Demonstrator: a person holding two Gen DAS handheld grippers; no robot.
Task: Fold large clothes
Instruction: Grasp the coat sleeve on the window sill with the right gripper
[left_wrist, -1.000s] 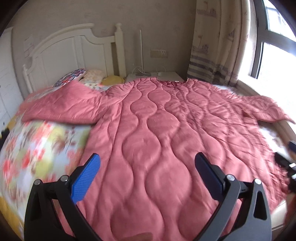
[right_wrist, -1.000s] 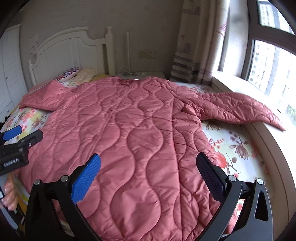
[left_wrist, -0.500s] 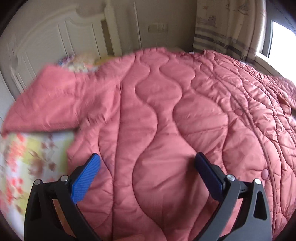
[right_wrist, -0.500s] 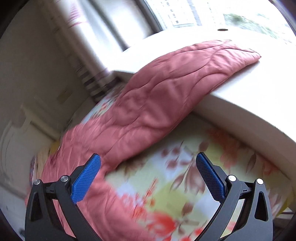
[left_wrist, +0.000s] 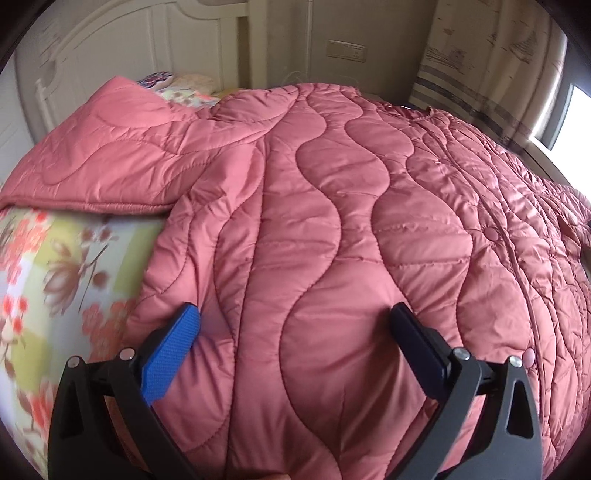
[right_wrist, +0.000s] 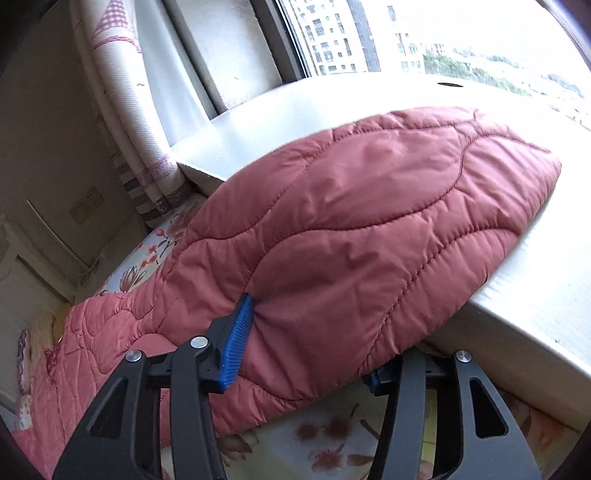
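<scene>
While the floral bedsheet (left_wrist: 55, 266) covers the whole bed under you, most of it is hidden by the pink quilted coat (left_wrist: 332, 229), which lies spread flat across the mattress with its snap-button front running down the right side of your left wrist view. One sleeve (left_wrist: 110, 158) of the coat stretches out to the left toward the white headboard (left_wrist: 110, 44), resting on the sheet. The other sleeve (right_wrist: 369, 229) reaches out the opposite way, and its cuff end lies up on the white windowsill (right_wrist: 535, 277), beside the curtain (right_wrist: 140, 122) and the window (right_wrist: 388, 33).

Your left gripper (left_wrist: 295, 332) hovers low over the coat's body near its left edge, jaws spread wide with nothing between them; whether the blue pads (left_wrist: 171, 354) touch the fabric you cannot tell.

Your right gripper (right_wrist: 314, 350) has its jaws drawn in on the windowsill sleeve, the left blue pad (right_wrist: 236, 343) pressing a dent into the padding while the other finger is hidden beneath the sleeve's lower edge.
</scene>
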